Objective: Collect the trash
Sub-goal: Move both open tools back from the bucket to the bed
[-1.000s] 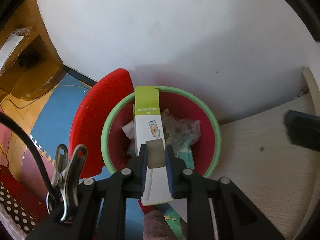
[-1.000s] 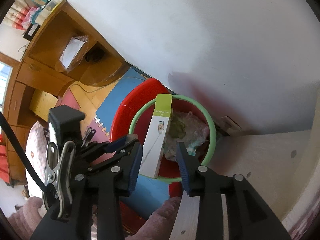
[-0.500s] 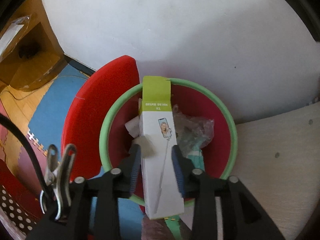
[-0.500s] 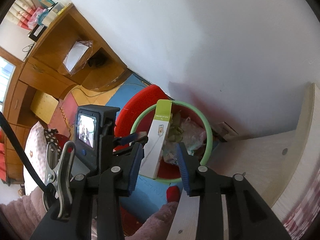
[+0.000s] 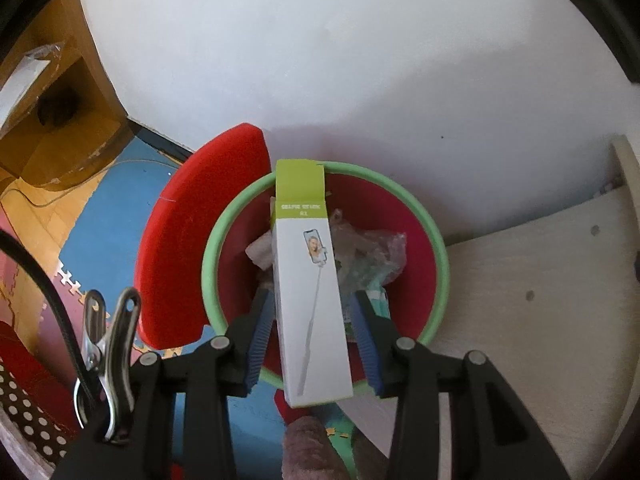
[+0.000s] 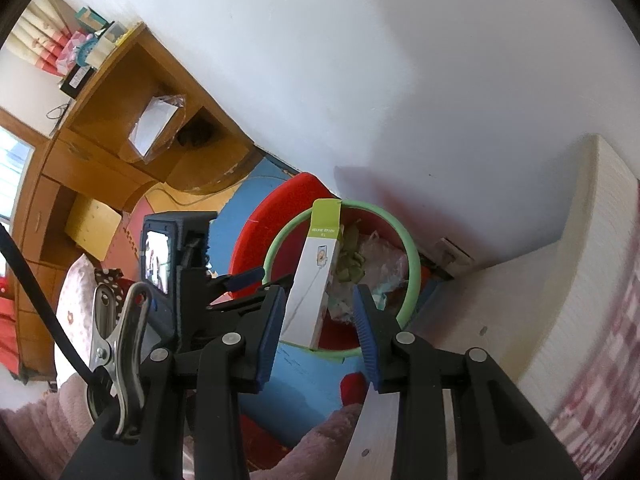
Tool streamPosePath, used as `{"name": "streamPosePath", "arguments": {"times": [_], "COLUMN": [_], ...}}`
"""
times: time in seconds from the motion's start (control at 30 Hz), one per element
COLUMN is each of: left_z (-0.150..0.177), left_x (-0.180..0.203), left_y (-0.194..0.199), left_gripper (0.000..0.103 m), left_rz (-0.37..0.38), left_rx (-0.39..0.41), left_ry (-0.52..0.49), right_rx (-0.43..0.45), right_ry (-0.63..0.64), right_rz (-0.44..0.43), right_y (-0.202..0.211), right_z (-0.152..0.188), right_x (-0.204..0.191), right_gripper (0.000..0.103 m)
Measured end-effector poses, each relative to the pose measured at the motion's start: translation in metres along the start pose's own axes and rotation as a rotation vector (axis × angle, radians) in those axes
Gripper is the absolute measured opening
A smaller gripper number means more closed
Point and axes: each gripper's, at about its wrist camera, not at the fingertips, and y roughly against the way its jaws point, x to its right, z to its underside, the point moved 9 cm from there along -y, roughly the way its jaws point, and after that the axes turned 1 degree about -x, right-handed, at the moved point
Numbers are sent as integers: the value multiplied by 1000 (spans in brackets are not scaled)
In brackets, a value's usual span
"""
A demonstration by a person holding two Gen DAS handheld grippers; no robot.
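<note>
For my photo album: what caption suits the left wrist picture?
Left gripper opening around a selfie stick box propped in the red bin.

A tall, narrow white cardboard box with a lime-green top and a selfie-stick picture on its face (image 5: 310, 280) is leaning slantwise across a round red plastic waste bin with a pale green rim (image 5: 438, 248), its green end resting on the far rim and its lower end jutting out over the near rim. Beneath it, inside the bin, crumpled clear plastic wrappers and scraps of paper (image 5: 368, 250) are lying in a loose heap.
</note>
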Motion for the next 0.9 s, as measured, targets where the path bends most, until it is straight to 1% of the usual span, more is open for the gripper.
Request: {"name": "streamPosePath", "arguments": {"times": [0.13,0.27,0.4,0.47,0.67,0.8,0.9], "left_z": [2,3,5,6,14,23,29], "left_x": [6,18,33,42,84,118,148], "left_y": [21,51,82,96,137,156,167], "left_gripper": [42,42,42,42,42,42,42], "left_rz": [-9,-5,-5,-10,-16,-9,-1], "left_rx": [14,44,71,82,110,119,130], "left_ry": [-2,3,-11,-32,-118,-174,-226], "right_rx": [23,49,101,122,182,216,239], "right_ry": [-16,-27,-42,-43,-54,-85,-106], "right_rz": [-11,-27,-76,-86,-97,-97,-80], "right_y": [12,27,49,58,94,122,141], "right_z": [6,13,21,24,42,59,74], "right_x": [4,6,6,5,13,30,46], "right_gripper": [36,36,36,36,36,36,36]}}
